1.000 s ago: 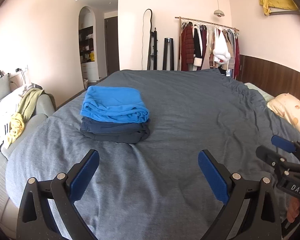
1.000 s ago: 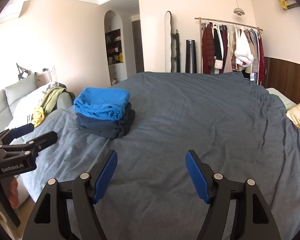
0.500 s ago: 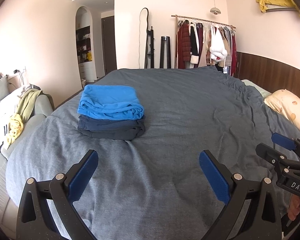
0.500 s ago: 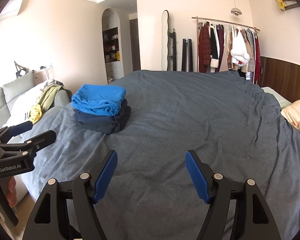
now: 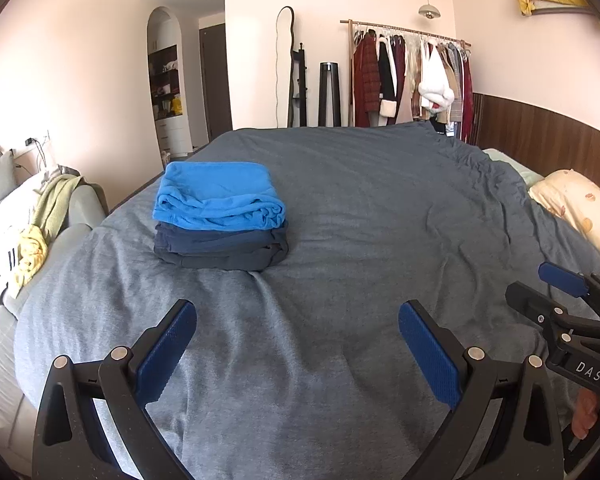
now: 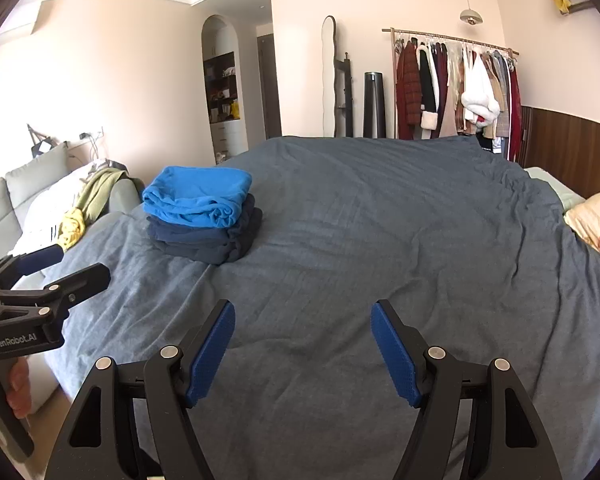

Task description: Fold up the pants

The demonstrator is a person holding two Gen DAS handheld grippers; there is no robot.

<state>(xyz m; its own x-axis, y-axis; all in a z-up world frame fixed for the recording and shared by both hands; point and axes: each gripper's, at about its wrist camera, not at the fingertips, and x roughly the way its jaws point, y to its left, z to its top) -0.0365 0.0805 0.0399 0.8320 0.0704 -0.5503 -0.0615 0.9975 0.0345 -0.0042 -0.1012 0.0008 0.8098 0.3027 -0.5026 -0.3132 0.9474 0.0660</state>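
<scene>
A folded bright blue pair of pants lies on top of a stack of folded dark navy pants on the left part of the grey bed cover. My left gripper hovers over the cover in front of the stack, open, with nothing between its blue pads. My right gripper is open too and empty, nearer the bed's middle. Each gripper shows at the edge of the other's view: the right gripper and the left gripper.
A sofa with a green and yellow garment stands left of the bed. A patterned pillow lies at the right edge. A clothes rack, a mirror and a doorway stand beyond the bed's far end.
Both views shifted only slightly; the stack sits a touch lower and nearer in the frames. The grippers stayed open and nothing was picked up or let go.
</scene>
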